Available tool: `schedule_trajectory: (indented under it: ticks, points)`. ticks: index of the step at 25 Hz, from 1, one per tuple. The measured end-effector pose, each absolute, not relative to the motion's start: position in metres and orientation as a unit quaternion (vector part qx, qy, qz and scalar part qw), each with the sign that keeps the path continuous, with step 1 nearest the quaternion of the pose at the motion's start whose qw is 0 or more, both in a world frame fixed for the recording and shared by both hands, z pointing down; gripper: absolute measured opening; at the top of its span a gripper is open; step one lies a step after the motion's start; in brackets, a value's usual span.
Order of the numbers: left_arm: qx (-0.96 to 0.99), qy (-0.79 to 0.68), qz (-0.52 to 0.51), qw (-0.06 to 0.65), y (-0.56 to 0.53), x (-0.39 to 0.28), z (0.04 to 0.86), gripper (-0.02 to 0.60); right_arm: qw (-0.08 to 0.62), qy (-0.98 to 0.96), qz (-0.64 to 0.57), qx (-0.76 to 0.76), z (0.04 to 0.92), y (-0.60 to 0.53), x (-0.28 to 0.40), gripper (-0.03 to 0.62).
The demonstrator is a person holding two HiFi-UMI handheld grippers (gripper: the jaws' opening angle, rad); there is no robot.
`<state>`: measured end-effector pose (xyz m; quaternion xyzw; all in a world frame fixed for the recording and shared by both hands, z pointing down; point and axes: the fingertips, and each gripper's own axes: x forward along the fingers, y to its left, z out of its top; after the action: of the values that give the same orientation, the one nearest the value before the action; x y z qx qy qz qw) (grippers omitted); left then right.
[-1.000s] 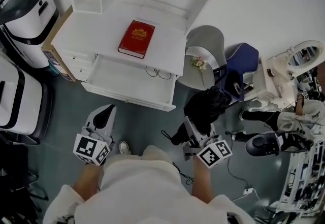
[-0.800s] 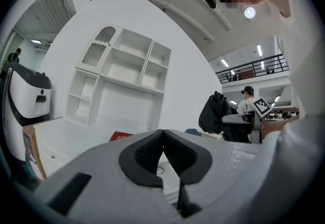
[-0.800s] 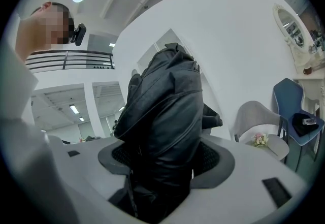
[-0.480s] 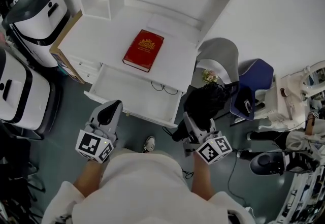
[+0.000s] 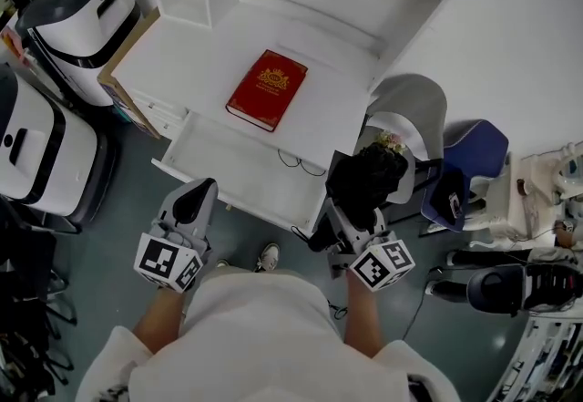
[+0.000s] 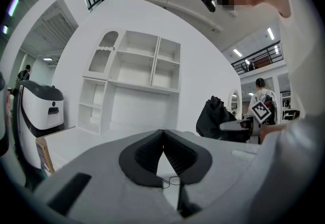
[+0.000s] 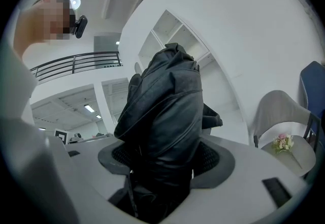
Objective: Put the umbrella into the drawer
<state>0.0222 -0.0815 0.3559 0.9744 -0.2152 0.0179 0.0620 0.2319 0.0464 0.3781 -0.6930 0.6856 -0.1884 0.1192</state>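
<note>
Right gripper [image 7: 165,162] clamped on the folded black umbrella [image 7: 165,111] — held near the right end of the open drawer [image 5: 239,168]. Left gripper [image 6: 163,139] clenched empty — tips touching.

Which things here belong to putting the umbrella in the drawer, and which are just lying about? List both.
Job: black umbrella, clamped in the right gripper; open drawer.

Lying about: red book on the desk; grey chair; blue chair; white appliance.
</note>
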Motion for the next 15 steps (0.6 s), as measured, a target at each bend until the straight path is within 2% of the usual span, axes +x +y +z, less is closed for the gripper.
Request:
schedule_trajectory:
  ticks: [15]
  points:
    - [0.968, -0.241, 0.013, 0.07, -0.094, 0.009, 0.36, 0.015, 0.066, 0.707, -0.191, -0.677, 0.388, 0.015, 0.228, 0.295]
